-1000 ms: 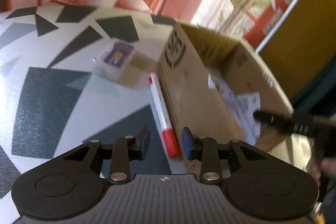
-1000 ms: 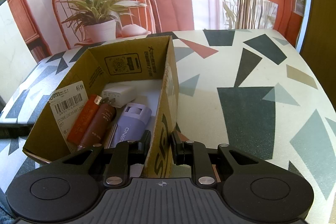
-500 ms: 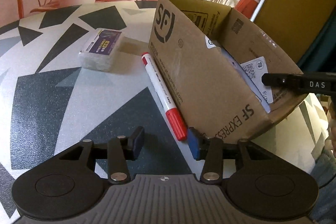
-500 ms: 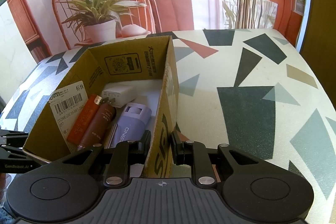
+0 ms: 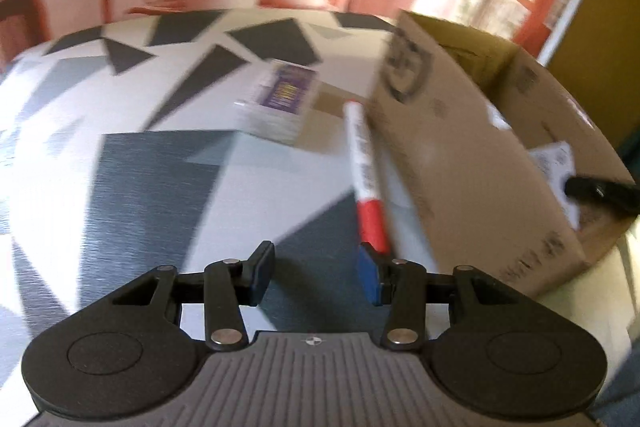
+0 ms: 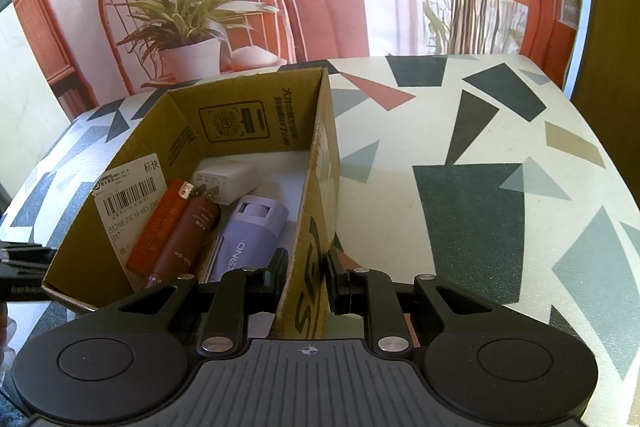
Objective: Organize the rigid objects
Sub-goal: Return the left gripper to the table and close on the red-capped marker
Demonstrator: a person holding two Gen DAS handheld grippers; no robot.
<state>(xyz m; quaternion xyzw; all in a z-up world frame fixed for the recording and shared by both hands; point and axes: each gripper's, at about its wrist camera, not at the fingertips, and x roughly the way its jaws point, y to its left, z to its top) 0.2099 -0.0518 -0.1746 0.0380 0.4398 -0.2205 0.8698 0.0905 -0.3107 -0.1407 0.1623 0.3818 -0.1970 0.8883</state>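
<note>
Right gripper [image 6: 307,277] clamped on the near side wall of the open brown cardboard box [image 6: 240,125], one finger inside, one outside; inside the box lie a white plug adapter [image 6: 228,181], an orange tube [image 6: 158,227], a dark red tube [image 6: 186,241] and a lilac plastic device [image 6: 250,235]. Left gripper [image 5: 314,277] jaws apart, nothing between them, over the white table with dark triangle pattern [image 5: 152,187]. The white marker with red cap [image 5: 366,175] lies on the table against the box's outer wall, its cap just ahead of one blue fingertip; a small clear case with purple label [image 5: 280,103] sits near it.
</note>
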